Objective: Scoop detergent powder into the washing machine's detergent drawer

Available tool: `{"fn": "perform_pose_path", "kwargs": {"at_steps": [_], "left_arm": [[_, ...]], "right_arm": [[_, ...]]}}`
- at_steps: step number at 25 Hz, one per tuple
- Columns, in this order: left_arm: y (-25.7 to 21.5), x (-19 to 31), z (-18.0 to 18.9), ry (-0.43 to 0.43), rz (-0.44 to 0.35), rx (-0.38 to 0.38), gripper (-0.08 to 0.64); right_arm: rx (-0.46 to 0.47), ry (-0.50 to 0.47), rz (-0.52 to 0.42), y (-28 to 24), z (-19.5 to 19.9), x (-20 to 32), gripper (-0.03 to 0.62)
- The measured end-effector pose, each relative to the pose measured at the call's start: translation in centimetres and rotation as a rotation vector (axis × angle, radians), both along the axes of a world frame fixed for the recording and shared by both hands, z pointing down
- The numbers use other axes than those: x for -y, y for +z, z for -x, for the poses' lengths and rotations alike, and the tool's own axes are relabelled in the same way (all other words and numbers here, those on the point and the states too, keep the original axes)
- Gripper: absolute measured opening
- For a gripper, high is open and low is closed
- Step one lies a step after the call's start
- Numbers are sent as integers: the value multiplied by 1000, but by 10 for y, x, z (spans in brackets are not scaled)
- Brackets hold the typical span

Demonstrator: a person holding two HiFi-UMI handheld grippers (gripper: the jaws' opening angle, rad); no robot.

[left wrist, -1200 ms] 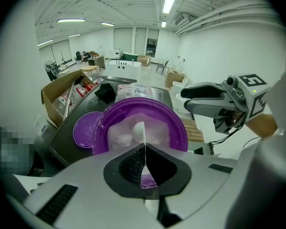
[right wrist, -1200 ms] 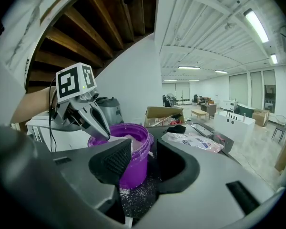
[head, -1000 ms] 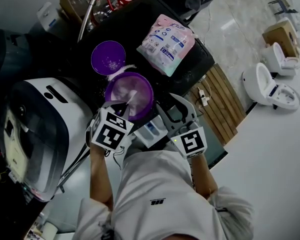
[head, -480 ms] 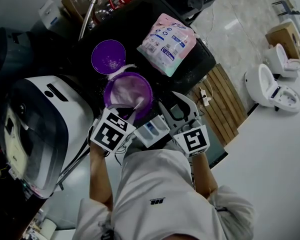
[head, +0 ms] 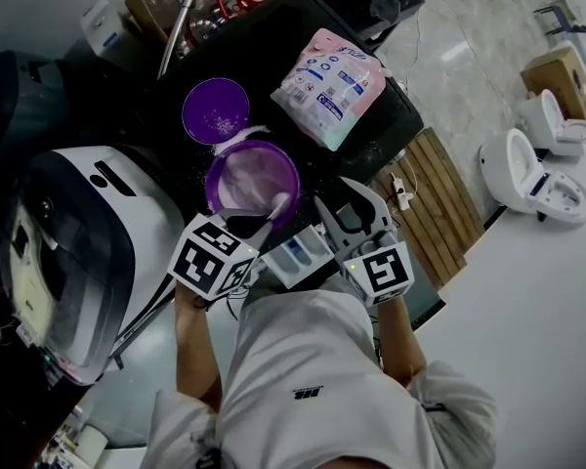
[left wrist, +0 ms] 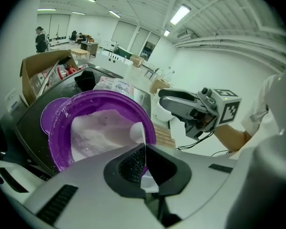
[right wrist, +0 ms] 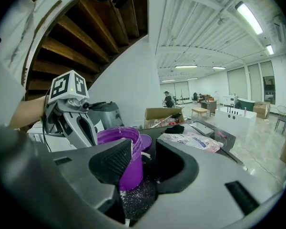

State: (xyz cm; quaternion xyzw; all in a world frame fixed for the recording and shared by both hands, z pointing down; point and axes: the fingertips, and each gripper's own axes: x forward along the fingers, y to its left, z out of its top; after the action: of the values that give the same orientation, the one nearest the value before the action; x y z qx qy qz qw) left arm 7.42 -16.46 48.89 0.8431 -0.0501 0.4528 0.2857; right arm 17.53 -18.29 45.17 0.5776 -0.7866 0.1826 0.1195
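Left gripper (head: 242, 226) drawn back, jaws clamped on scoop (head: 277, 204) handle above purple tub (head: 211, 179); right gripper (head: 347, 218) spread, empty. Keep scoop level toward drawer (head: 301, 253).

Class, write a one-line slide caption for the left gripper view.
The left claw holds a white scoop at a purple tub of detergent powder.

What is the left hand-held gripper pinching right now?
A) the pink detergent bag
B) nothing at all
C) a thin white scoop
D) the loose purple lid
C: in the left gripper view, the left hand-held gripper has its jaws shut on the flat handle of a white scoop, whose bowl sits over the powder in the purple tub.
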Motion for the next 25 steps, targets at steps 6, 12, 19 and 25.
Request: {"fn": "perform_pose_path", "kwargs": {"at_steps": [6, 12, 19, 25], "left_arm": [[-6, -3, 4, -85, 28, -74, 17], [-10, -2, 7, -167, 21, -155, 17], [-14, 4, 10, -284, 5, -229, 17], [-20, 11, 15, -373, -11, -320, 17]], "right_arm": [[-8, -33, 5, 2, 8, -3, 160], [-28, -49, 9, 0, 20, -5, 160], [-51, -24, 27, -3, 32, -8, 160], [-56, -18, 28, -7, 47, -9, 160]]}}
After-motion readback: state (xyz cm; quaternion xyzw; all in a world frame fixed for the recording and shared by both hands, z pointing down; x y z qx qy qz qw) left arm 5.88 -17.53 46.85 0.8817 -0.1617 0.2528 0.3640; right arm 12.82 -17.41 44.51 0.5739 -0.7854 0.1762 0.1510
